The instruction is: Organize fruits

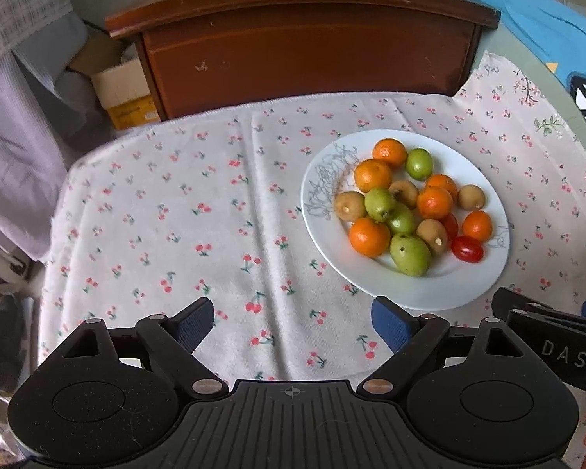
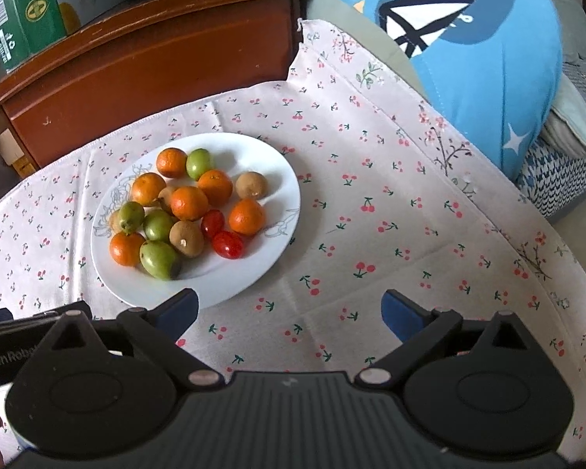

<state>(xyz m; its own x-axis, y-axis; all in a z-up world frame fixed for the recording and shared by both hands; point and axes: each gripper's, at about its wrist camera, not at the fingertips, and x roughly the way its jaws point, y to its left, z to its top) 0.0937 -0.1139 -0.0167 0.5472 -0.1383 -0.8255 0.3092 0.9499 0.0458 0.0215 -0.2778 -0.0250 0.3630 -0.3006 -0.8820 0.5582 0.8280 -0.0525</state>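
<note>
Fruits (image 1: 410,211), orange, green, brown and red, lie piled on the white plate (image 1: 472,285) on the cherry-print cloth (image 1: 175,215). My left gripper (image 1: 293,322) and right gripper (image 2: 289,312) both hover spread wide, empty, just short of the plate's near rim.

— What can we read here?

— In the left wrist view, to the right of our fingers, the other gripper's black body (image 1: 558,342) shows the white letters "DAS".

— And in the right wrist view?

— To the left of our fingers, the other gripper's black body (image 2: 8,346) shows "GenRobo", and the rest is hidden. Far ahead of the fingers, on the left, the green box (image 2: 17,11) has a barcode and recycling signs; its small print we cannot read.
</note>
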